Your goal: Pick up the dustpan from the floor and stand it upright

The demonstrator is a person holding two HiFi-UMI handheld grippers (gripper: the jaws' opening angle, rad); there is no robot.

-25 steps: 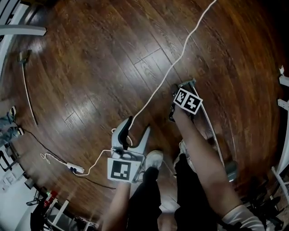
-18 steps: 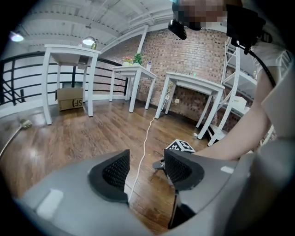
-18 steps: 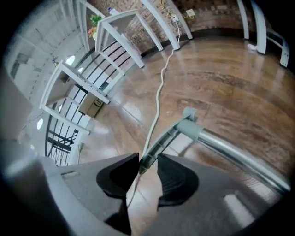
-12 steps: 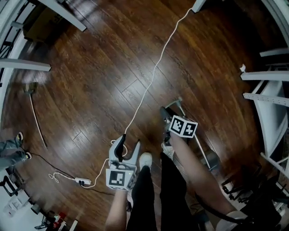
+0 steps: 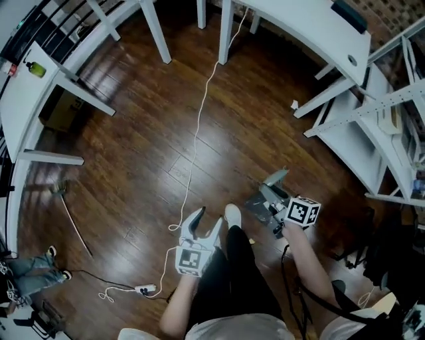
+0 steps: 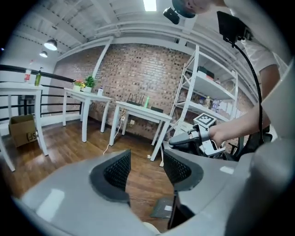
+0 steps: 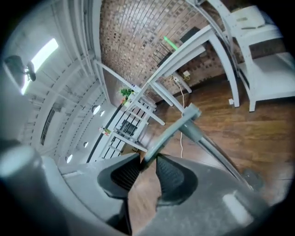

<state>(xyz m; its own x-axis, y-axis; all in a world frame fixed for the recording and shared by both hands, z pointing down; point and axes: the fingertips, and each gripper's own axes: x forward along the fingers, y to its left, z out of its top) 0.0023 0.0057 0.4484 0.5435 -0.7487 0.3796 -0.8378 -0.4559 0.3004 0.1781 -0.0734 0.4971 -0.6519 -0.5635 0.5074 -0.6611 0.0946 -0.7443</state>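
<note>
Jaws of the right gripper (image 7: 147, 162) clamped the apparently lifted dustpan (image 7: 174, 128) at centre frame, the left gripper (image 6: 145, 168) gaped empty, and standing it upright was left.

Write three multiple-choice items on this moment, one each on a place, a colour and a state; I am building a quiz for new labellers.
1. Where does the thin white cable lie?
A on a table; B on the dark wooden floor; C in a gripper.
2. What colour are the long tables?
A white; B black; C green.
3. How is the left gripper?
A open and empty; B shut on the cable; C shut on a cup.

Answers:
1. B, it runs across the boards.
2. A, tops and legs are white.
3. A, its jaws stand apart with nothing between them.
</note>
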